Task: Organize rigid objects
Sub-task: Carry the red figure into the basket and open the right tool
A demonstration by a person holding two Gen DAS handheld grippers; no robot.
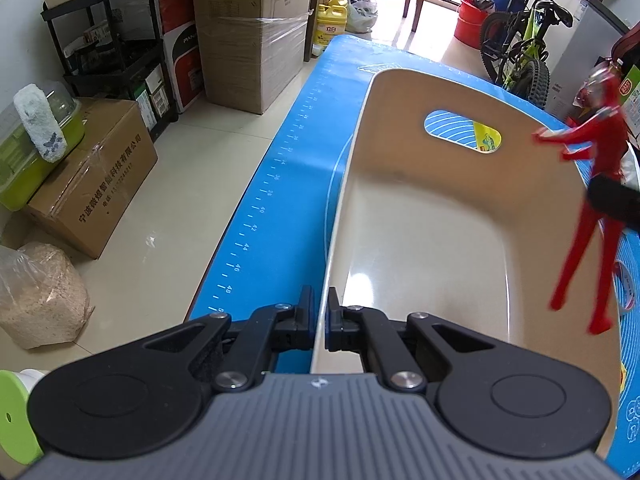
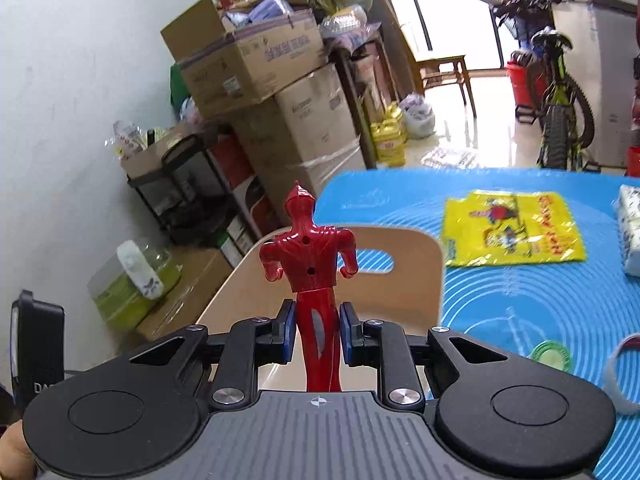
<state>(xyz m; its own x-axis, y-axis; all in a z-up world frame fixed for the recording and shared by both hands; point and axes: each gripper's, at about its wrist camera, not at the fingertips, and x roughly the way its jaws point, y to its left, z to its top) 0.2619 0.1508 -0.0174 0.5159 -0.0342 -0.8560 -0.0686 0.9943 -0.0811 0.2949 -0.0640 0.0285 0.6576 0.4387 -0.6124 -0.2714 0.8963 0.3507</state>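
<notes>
My left hand-held gripper [image 1: 320,312] is clenched on the near rim of the beige bin [image 1: 440,240], one finger outside the wall, one inside. The bin sits on the blue mat [image 1: 280,184] covering the counter, its inside bare in this view, with an oval handle hole in the far wall.

My right hand-held gripper [image 2: 318,332] is grasping the red figure [image 2: 310,256] by the legs, blue pads [image 2: 289,330] on both sides. The figure is upright with its back to the camera and its head up. In the left view the figure [image 1: 592,184] hangs in the air at the bin's right side, feet above the rim area, not touching the bin; it looks blurred there. In the right view the bin [image 2: 400,280] lies just behind and below the figure.

Elsewhere on the mat [image 2: 520,300]: a yellow packet [image 2: 516,228] lies flat beyond the bin, a white patterned pack [image 2: 630,236] at the right edge, a green lid [image 2: 550,354] near my right gripper, and a tape ring [image 2: 620,376] at the far right, partly cut off.

Off the counter there are stacked boxes [image 1: 248,32], a black rack [image 1: 116,40] and a bike [image 1: 520,48].
</notes>
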